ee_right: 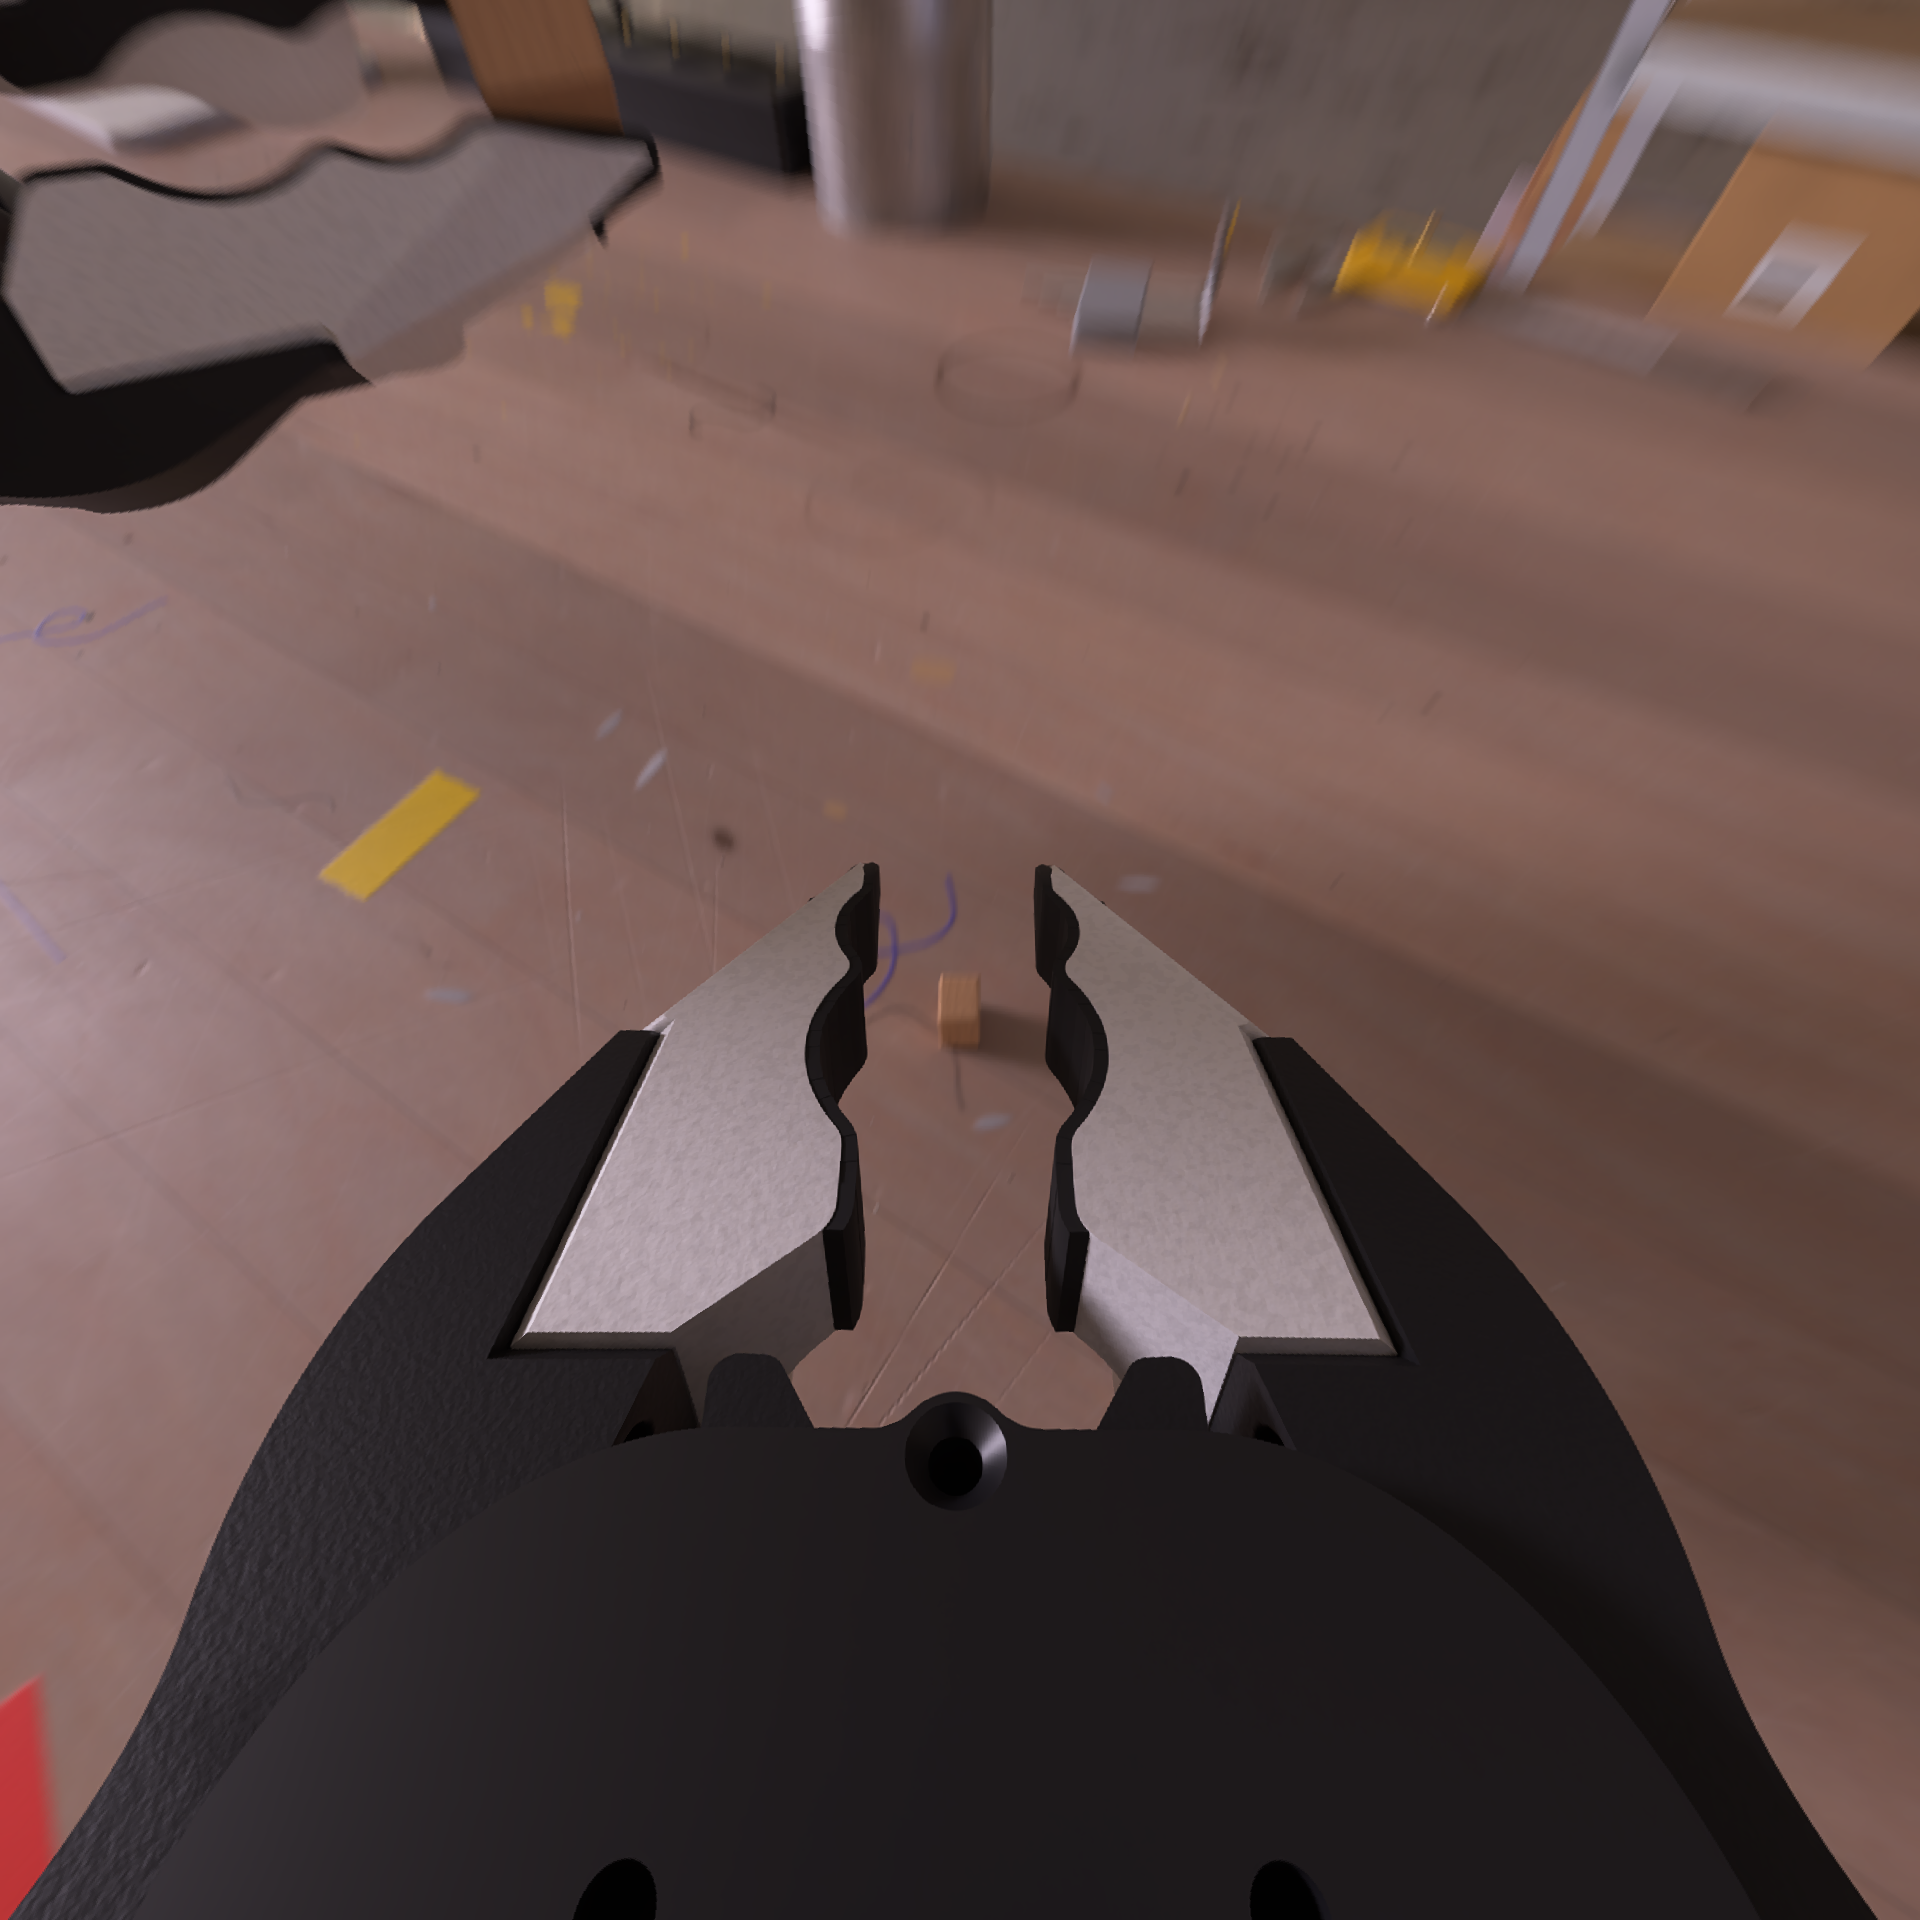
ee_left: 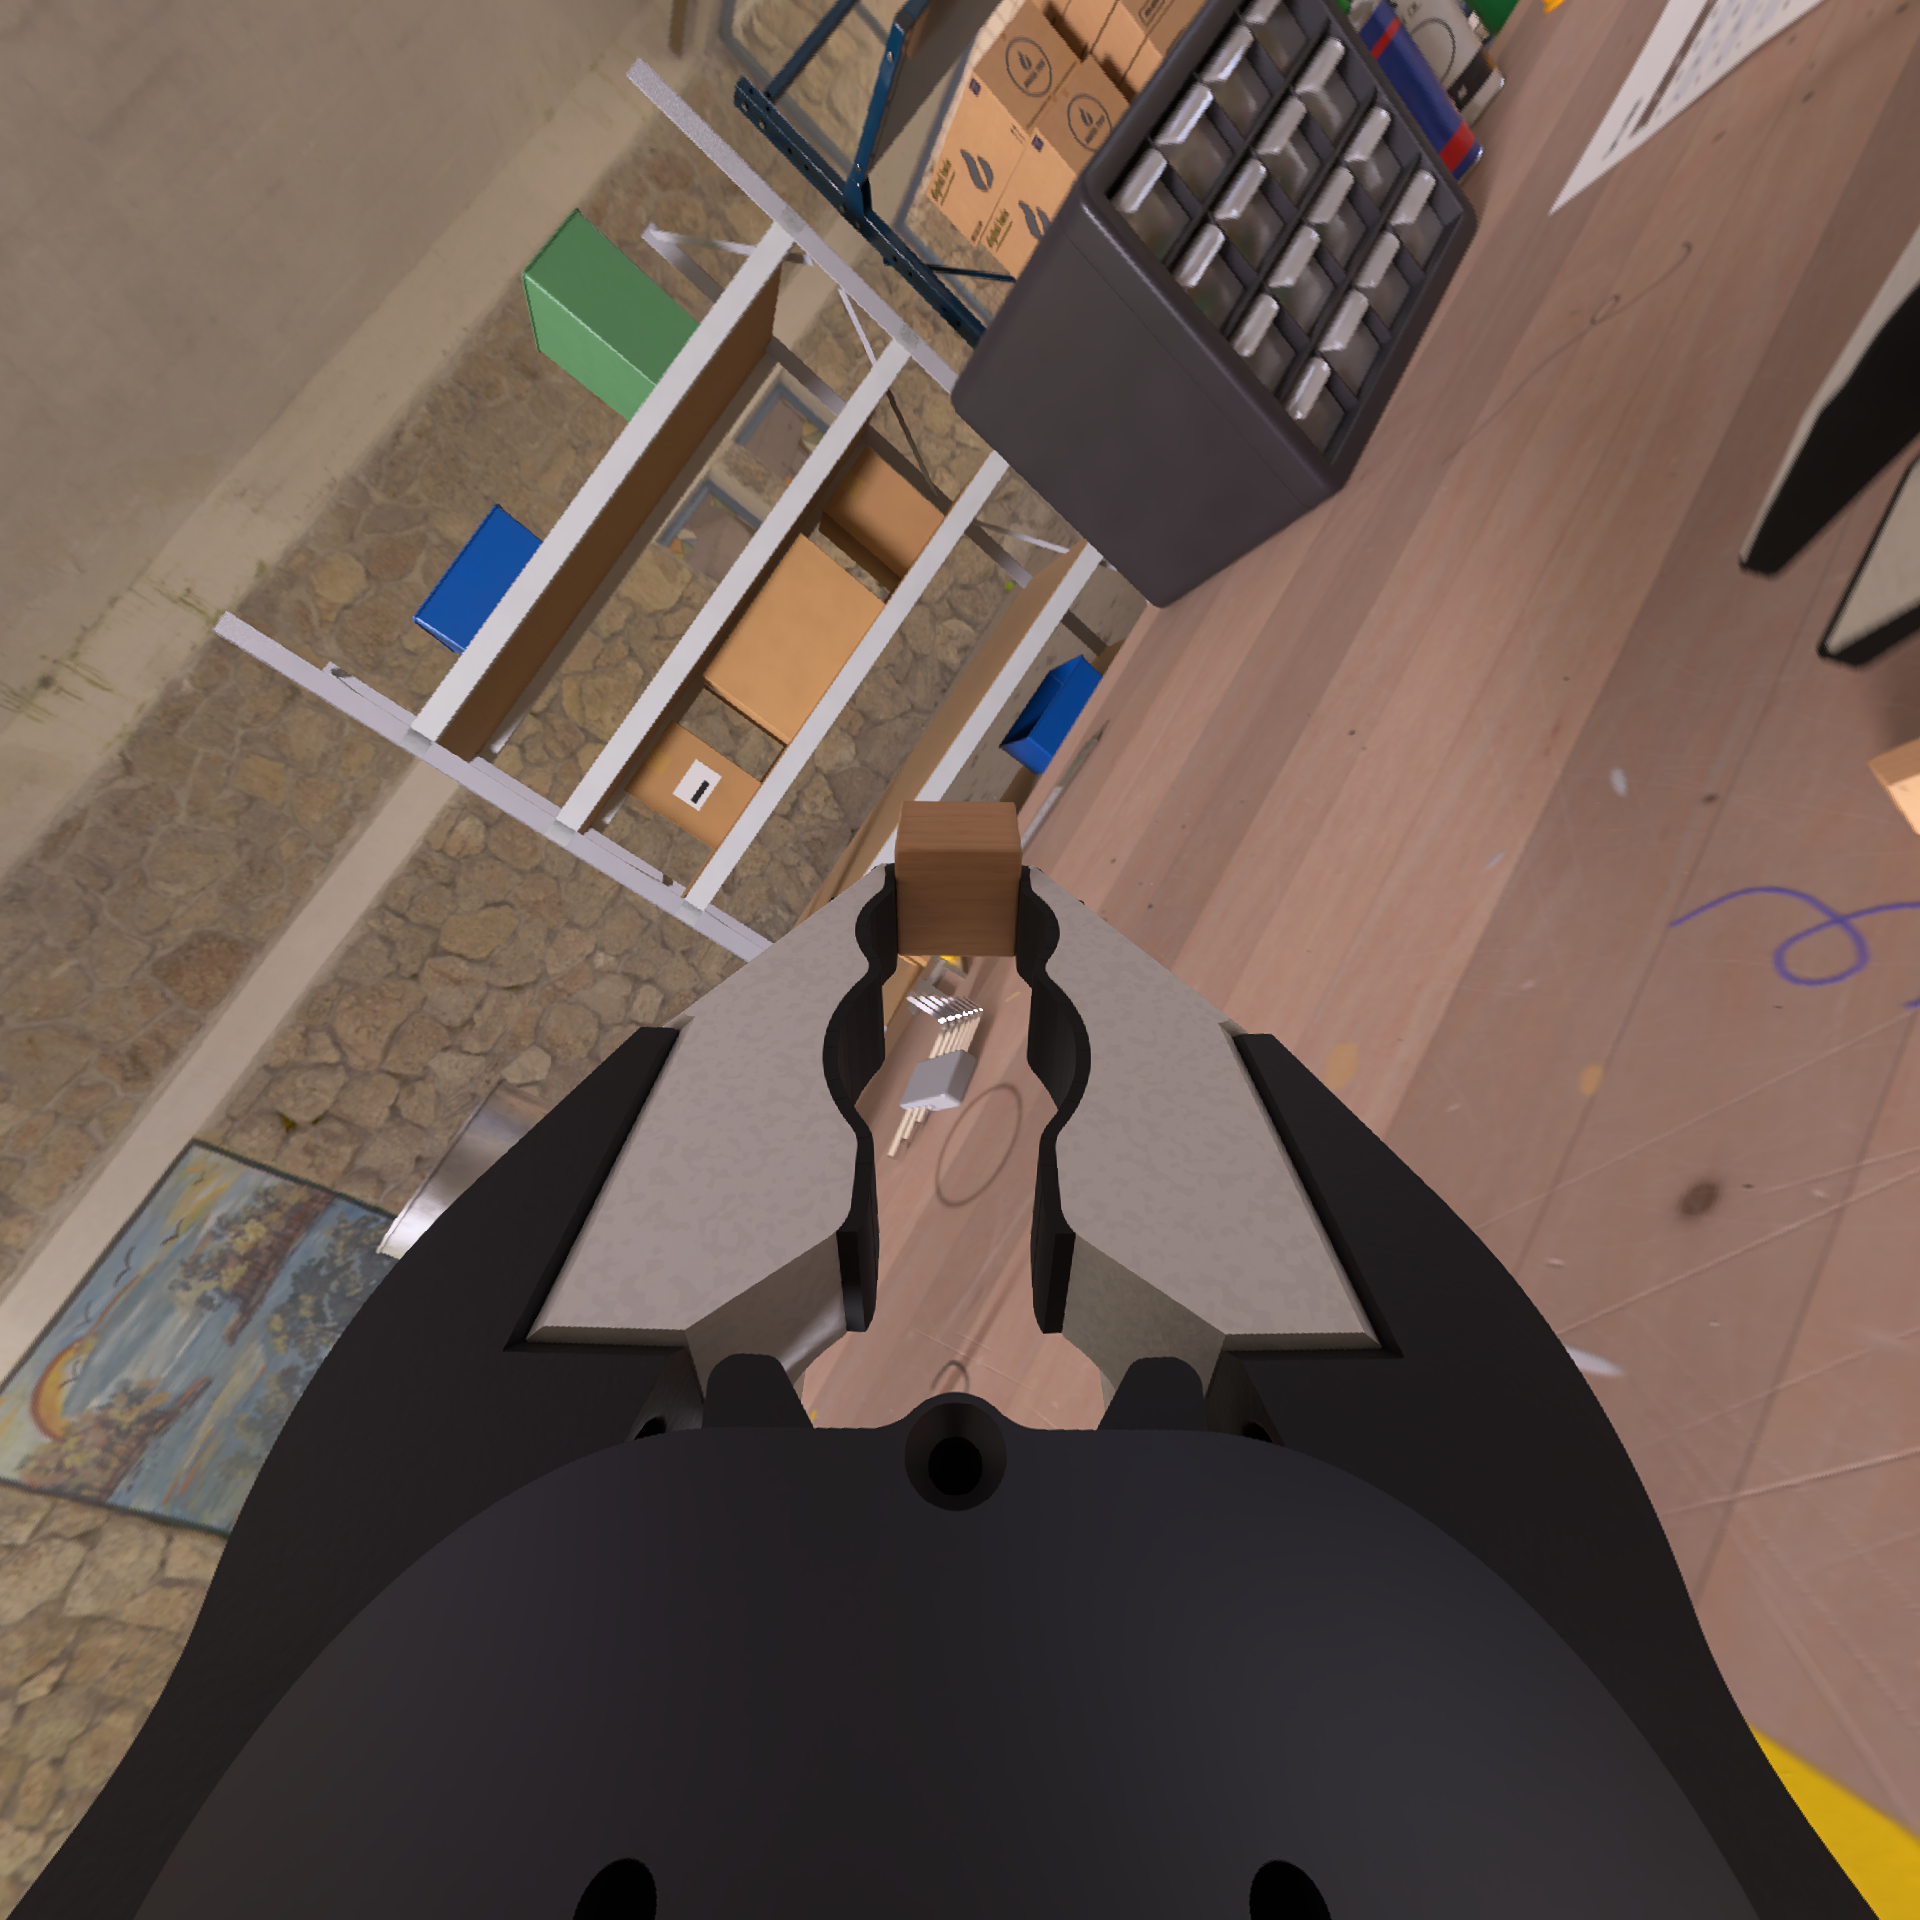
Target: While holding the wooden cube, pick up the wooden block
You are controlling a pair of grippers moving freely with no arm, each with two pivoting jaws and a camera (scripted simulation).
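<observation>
My left gripper [ee_left: 954, 888] is shut on the wooden cube [ee_left: 954, 868], which is pinched between its fingertips and held above the brown table [ee_left: 1455, 935]. In the right wrist view, that gripper [ee_right: 312, 239] shows at the top left with the cube [ee_right: 535, 62] in it. My right gripper [ee_right: 956, 883] is open and empty, above the table. The small light wooden block [ee_right: 958, 1010] lies on the table and shows through the gap between the right fingers, farther down and apart from them.
A dark drawer cabinet [ee_left: 1195, 343] stands on the table's far side, with a metal shelf rack [ee_left: 727, 582] of boxes behind it. A metal cylinder [ee_right: 894, 104] and small grey parts [ee_right: 1117, 301] stand farther off. Yellow tape [ee_right: 400, 831] marks the table.
</observation>
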